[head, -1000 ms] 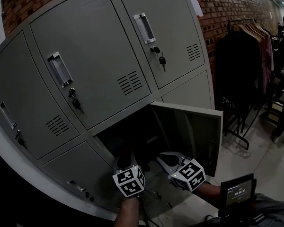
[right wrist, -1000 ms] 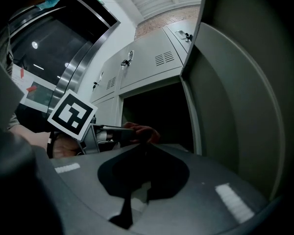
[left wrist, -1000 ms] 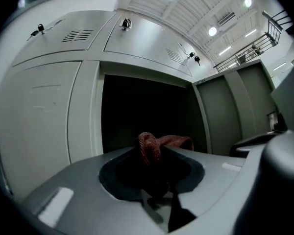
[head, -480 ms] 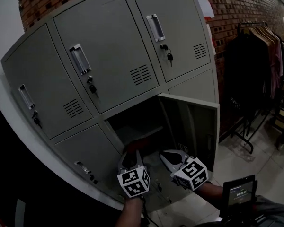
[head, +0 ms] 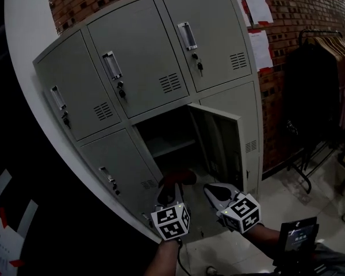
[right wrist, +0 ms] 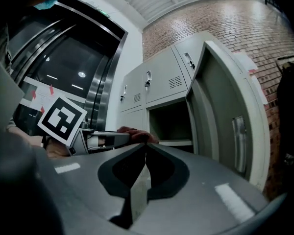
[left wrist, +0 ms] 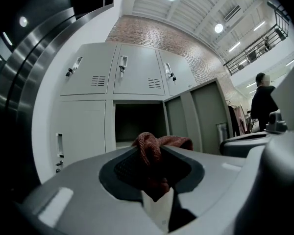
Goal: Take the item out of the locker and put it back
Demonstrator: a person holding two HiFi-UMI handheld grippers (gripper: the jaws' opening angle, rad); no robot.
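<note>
- Left gripper (head: 172, 193): fingers pinch a red cloth (left wrist: 160, 144), which bunches up over the fingertips.
- Cloth is outside the locker (head: 139, 73), held low in front of the open lower-middle compartment (head: 164, 132), not touching it.
- Right gripper (right wrist: 146, 146): fingers pressed together, nothing between them; it sits just beside the left gripper, on its right.
- Compartment door (head: 218, 138) is swung open to the right; a shelf (head: 173, 146) shows inside, and I can't tell if anything lies on it.
- The other locker doors are shut, with keys hanging in the upper locks.
- Brick wall (head: 299, 4) behind, papers (head: 259, 7) pinned on it.
- Clothes rack (head: 325, 62) with dark garments stands at far right.
</note>
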